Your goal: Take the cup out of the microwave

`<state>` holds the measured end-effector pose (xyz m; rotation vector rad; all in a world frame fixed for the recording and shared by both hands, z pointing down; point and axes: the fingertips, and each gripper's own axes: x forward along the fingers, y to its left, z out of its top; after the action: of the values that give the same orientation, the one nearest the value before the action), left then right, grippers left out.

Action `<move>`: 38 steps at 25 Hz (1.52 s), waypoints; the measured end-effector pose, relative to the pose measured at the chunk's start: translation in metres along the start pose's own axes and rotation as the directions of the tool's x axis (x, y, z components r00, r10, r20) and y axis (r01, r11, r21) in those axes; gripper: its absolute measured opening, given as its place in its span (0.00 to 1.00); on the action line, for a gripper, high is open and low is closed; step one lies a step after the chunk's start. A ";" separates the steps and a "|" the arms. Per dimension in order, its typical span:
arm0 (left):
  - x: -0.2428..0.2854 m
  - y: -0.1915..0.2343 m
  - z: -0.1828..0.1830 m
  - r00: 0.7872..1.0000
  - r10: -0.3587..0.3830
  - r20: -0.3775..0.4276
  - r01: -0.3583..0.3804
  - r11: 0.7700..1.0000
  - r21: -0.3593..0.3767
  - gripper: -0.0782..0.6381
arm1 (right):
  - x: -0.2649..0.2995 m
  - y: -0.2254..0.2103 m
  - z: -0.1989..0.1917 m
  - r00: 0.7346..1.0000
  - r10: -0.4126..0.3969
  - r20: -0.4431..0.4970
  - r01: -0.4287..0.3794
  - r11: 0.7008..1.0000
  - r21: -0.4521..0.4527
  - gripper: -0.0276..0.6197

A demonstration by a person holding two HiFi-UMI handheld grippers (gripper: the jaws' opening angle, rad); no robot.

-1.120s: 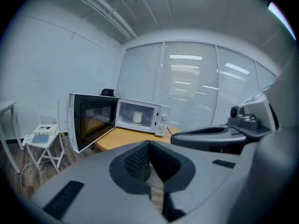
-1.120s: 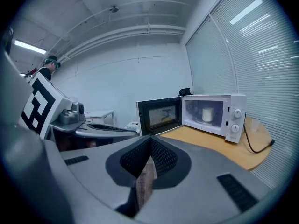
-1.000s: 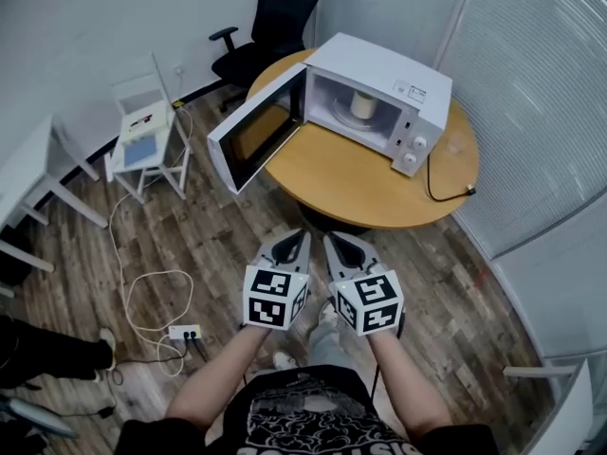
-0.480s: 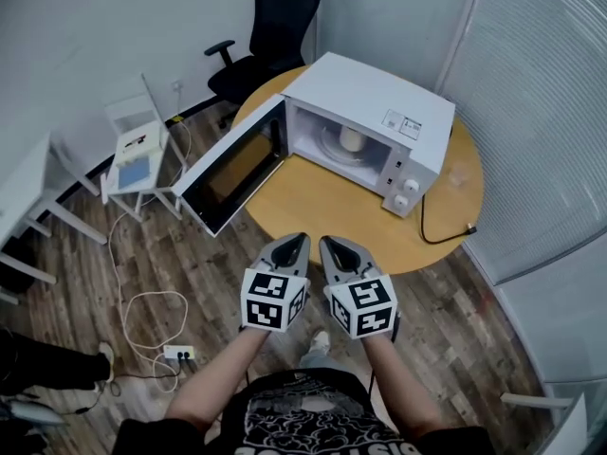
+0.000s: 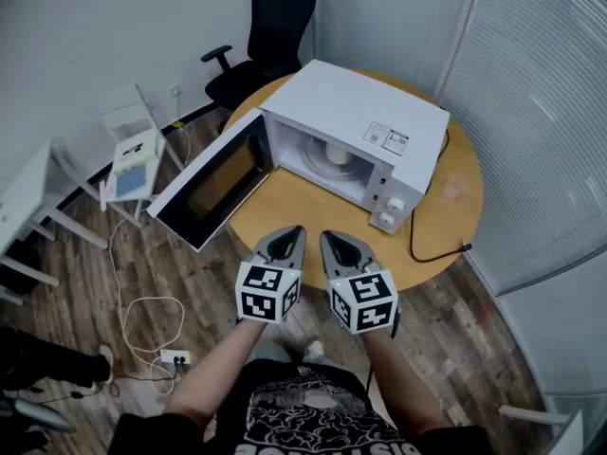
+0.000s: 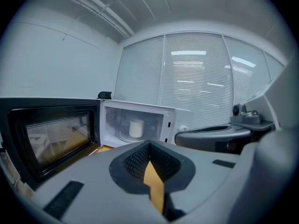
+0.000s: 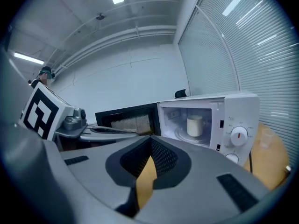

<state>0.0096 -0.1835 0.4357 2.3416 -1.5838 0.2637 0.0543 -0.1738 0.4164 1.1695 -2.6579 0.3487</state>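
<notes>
A white microwave (image 5: 356, 121) stands on the round wooden table (image 5: 313, 211) with its door (image 5: 207, 180) swung wide open to the left. Inside it, on the turntable, a cream cup (image 5: 338, 154) stands upright; it also shows in the left gripper view, cup (image 6: 136, 128), and in the right gripper view, cup (image 7: 194, 125). My left gripper (image 5: 289, 238) and right gripper (image 5: 330, 242) are side by side near the table's front edge, short of the microwave. Both are shut with nothing in them.
A black office chair (image 5: 270, 31) stands behind the table. A small white stand (image 5: 133, 159) and a white desk (image 5: 28, 202) are at the left, with cables and a power strip (image 5: 175, 356) on the wooden floor. The microwave's cord (image 5: 432, 254) trails over the table's right side. Blinds cover the glass wall at right.
I have stepped closer to the table, so the microwave and its open door now lie nearer my grippers. Both grippers stayed shut and side by side.
</notes>
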 end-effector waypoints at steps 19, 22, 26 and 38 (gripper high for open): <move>0.122 0.018 0.017 0.989 -0.139 0.042 0.135 0.987 0.084 0.12 | 0.059 -0.070 0.021 0.990 -0.140 -0.003 0.140 0.990 -0.023 0.07; 0.142 0.028 0.017 0.986 -0.166 0.028 0.163 0.982 0.090 0.13 | 0.075 -0.078 0.026 0.986 -0.166 -0.008 0.166 0.986 -0.027 0.07; 0.167 0.034 0.025 0.974 -0.225 0.025 0.221 0.970 0.102 0.20 | 0.095 -0.091 0.031 0.978 -0.207 -0.011 0.207 0.978 -0.030 0.07; 0.242 0.062 0.022 0.955 -0.298 0.011 0.294 0.949 0.114 0.38 | 0.129 -0.117 0.027 0.956 -0.289 -0.048 0.286 0.956 -0.060 0.07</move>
<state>0.0426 -0.4231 0.5005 2.6374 -1.2321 0.2558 0.0531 -0.3477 0.4437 1.4800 -2.3867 0.2549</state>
